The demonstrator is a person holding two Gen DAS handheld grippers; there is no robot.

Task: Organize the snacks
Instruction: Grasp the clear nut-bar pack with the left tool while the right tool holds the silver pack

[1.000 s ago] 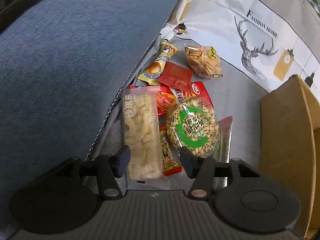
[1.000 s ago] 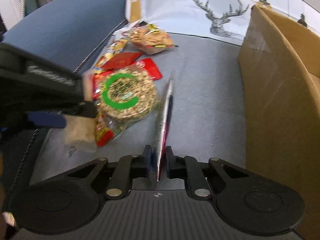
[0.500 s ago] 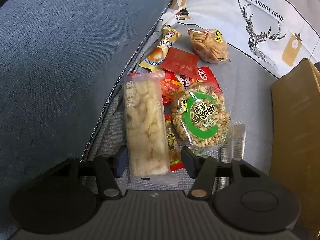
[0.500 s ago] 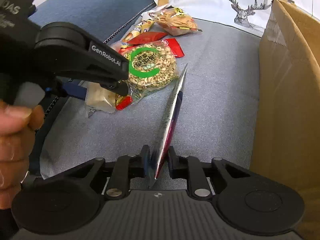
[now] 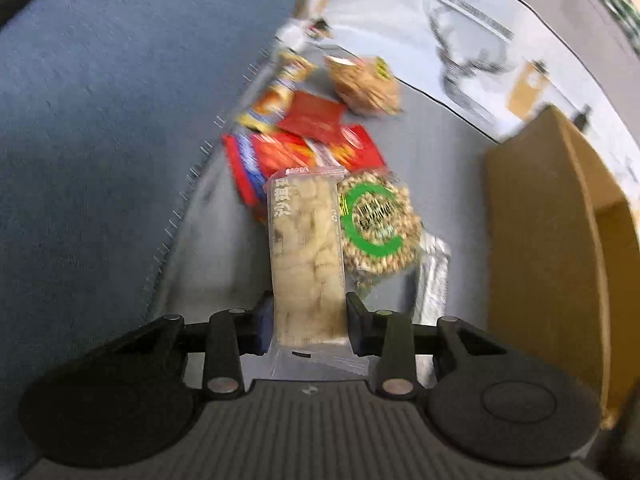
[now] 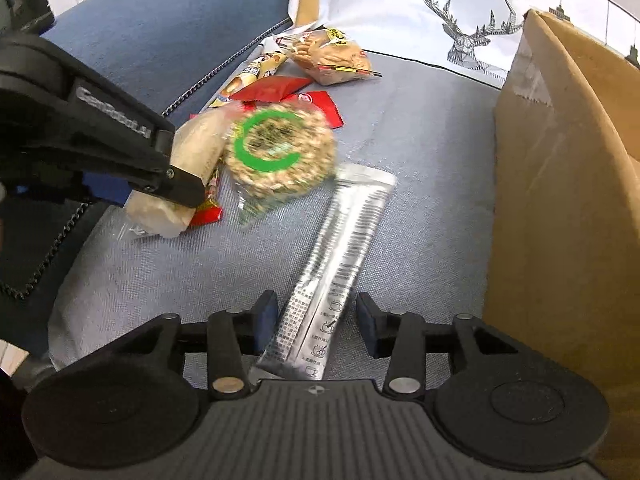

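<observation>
Left tongs [image 5: 307, 322] clamp the pale snack pack [image 5: 306, 256]'s near end.

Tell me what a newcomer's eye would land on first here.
The round snack with the green ring in the middle of the pile on the grey cushion. Then the pale snack bar clamped in the left gripper, and the silver sachet lying flat between the right gripper's open jaws.
</observation>
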